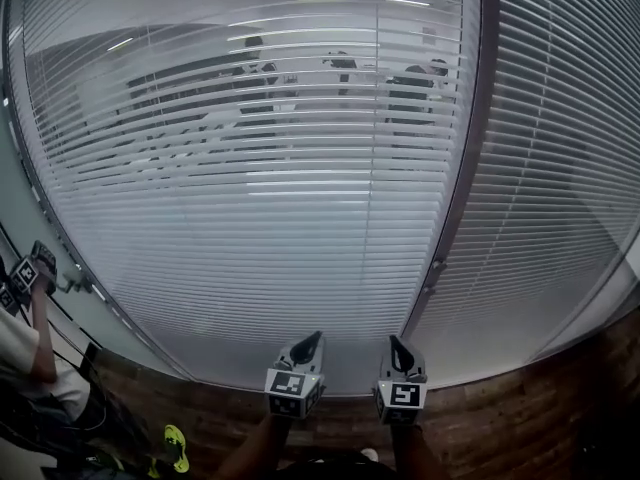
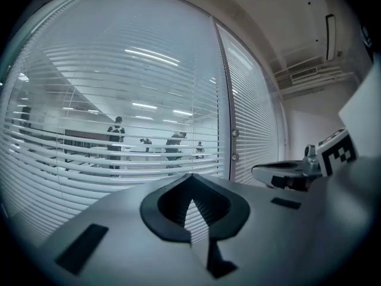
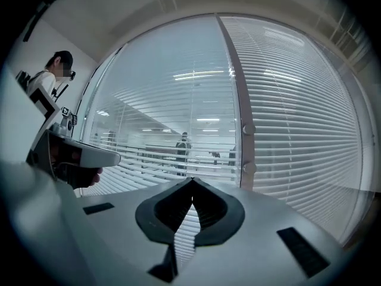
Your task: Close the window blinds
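Note:
The wide left window blind has its slats tilted open, and people in the room behind show through it. The right blind looks more closed. My left gripper and right gripper are side by side low in the head view, pointing at the bottom of the blinds and touching nothing. In the left gripper view the left gripper has its tips together with nothing between them. The right gripper is shut and empty too. No cord or wand is visible near either gripper.
A dark frame post separates the two blinds. Another person stands at the far left, holding grippers near the window edge. The floor has a brown brick pattern, and a green shoe is at the lower left.

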{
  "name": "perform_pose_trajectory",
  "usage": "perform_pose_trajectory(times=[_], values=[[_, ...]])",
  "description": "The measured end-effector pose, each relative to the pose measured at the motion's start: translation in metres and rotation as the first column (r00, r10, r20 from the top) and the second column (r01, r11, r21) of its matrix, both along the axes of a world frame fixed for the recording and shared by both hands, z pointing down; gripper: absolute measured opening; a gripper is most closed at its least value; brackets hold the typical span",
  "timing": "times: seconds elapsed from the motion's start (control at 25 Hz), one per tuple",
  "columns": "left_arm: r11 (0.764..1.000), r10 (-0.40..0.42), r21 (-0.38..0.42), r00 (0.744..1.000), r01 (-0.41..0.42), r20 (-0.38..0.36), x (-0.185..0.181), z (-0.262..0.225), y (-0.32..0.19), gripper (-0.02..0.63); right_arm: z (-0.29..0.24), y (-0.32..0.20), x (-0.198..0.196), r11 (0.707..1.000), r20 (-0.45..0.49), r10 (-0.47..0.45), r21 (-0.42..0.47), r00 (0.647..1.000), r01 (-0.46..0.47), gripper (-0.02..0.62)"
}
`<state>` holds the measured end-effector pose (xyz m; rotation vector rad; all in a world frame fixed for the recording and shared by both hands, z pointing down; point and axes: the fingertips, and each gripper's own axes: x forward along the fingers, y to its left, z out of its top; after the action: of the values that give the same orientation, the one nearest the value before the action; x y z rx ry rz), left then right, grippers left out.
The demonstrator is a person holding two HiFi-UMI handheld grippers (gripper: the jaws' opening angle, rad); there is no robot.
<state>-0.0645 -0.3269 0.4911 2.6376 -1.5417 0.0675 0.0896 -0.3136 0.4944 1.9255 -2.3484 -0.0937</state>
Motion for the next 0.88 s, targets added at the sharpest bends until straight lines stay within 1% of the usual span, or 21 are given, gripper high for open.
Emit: perform_pose_trajectory(times=[0.16, 0.24, 0.32, 0.44, 0.56, 0.68, 0.8, 0.88], values=[[1.000, 0.003, -0.004, 1.000, -0.003, 0.026, 0.013, -0.013, -0.024, 0.000, -0.011, -0.024, 0.015, 1.000, 0.013, 0.008, -0.015, 1.000, -0.008, 0.003], [1.000, -0.006, 0.013, 1.000, 0.006, 0.013, 0.019, -0.015, -0.034, 0.000, -0.008, -0.036, 0.021, 1.000, 0.014, 0.000, -0.007, 1.000, 0.000, 0.003], [1.000, -0.021, 0.016, 1.000, 0.021, 0.001, 0.024, -0.009, -0.041, 0.000, -0.001, -0.044, 0.026, 1.000, 0.018, -0.007, -0.003, 1.000, 0.007, 0.003], [0.999, -0.034, -0.008, 0.999, 0.035, 0.014, 0.032, 0.003, -0.048, 0.000, 0.007, -0.054, 0.036, 1.000, 0.018, -0.011, -0.001, 1.000, 0.011, 0.003], [0.999, -0.038, -0.009, 0.999, 0.038, 0.019, 0.038, 0.004, -0.054, 0.000, 0.010, -0.061, 0.042, 1.000, 0.020, -0.019, 0.002, 1.000, 0.018, 0.003], [1.000, -0.018, 0.011, 1.000, 0.018, 0.023, 0.044, 0.006, -0.062, 0.000, 0.006, -0.068, 0.044, 1.000, 0.023, -0.020, 0.008, 1.000, 0.020, 0.003], [0.999, -0.014, 0.040, 1.000, 0.014, 0.008, 0.050, 0.006, -0.072, 0.000, 0.004, -0.075, 0.047, 1.000, 0.017, -0.022, 0.018, 1.000, 0.022, 0.003], [1.000, -0.020, 0.013, 1.000, 0.019, 0.022, 0.052, 0.005, -0.073, 0.000, 0.003, -0.079, 0.051, 1.000, 0.018, -0.019, 0.022, 1.000, 0.019, 0.003]])
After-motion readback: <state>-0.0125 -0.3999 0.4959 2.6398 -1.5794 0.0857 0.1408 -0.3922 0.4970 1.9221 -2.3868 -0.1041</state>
